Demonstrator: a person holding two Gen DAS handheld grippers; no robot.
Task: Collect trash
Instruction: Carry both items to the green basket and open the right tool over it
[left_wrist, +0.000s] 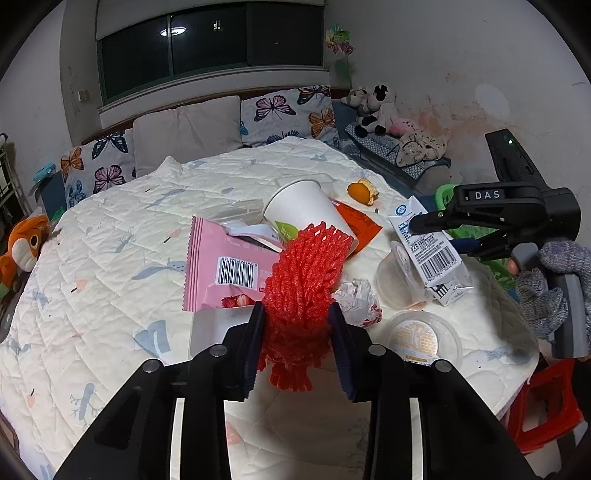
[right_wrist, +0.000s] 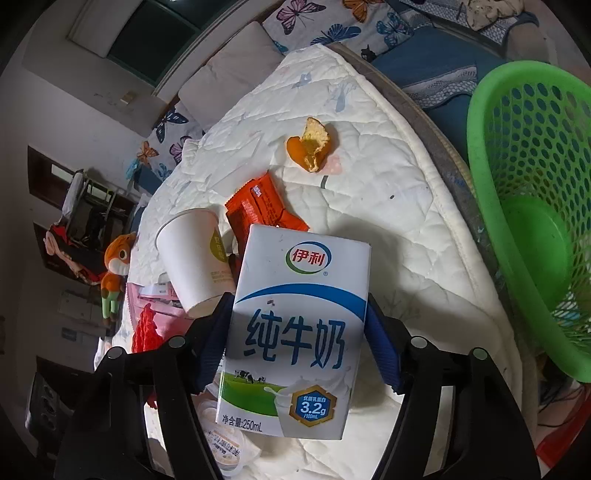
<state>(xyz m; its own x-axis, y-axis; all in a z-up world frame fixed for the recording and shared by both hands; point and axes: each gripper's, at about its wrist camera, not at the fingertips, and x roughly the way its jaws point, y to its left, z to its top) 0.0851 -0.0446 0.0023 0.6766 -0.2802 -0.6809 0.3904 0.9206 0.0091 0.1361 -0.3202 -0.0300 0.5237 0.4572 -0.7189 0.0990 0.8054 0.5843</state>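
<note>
A: Left gripper (left_wrist: 297, 325), foreground: what sits between its pads?

B: A red foam fruit net (left_wrist: 304, 280), a soft ribbed mesh. Both dark pads press its lower end, so the grip is closed on it; its upper part lies against a tipped white paper cup (left_wrist: 308, 214).

A: And the right gripper (right_wrist: 297, 336)?

B: Its blue ridged pads clamp the sides of a milk carton (right_wrist: 295, 332), a rectangular box printed white, blue and green, held tilted above the bed.

A: Moving outward, the surface?

B: A cream quilted bedspread (left_wrist: 110, 266) with pale printed motifs, creased and stitched in diamonds. Scattered on it: a pink snack wrapper (left_wrist: 221, 266) with a barcode, an orange wrapper (right_wrist: 260, 206), a piece of orange peel (right_wrist: 310, 147), crumpled white paper (left_wrist: 356, 295), and a clear plastic cup (left_wrist: 397, 277) beside a round lidded tub (left_wrist: 424, 338).

A: The room beyond?

B: Butterfly-print pillows (left_wrist: 284, 112) and grey cushions line the headboard under a dark window (left_wrist: 210, 40). Plush toys (left_wrist: 369, 110) rest near the stained wall. A green perforated plastic basket (right_wrist: 535, 206) stands just beside the bed's edge.
</note>
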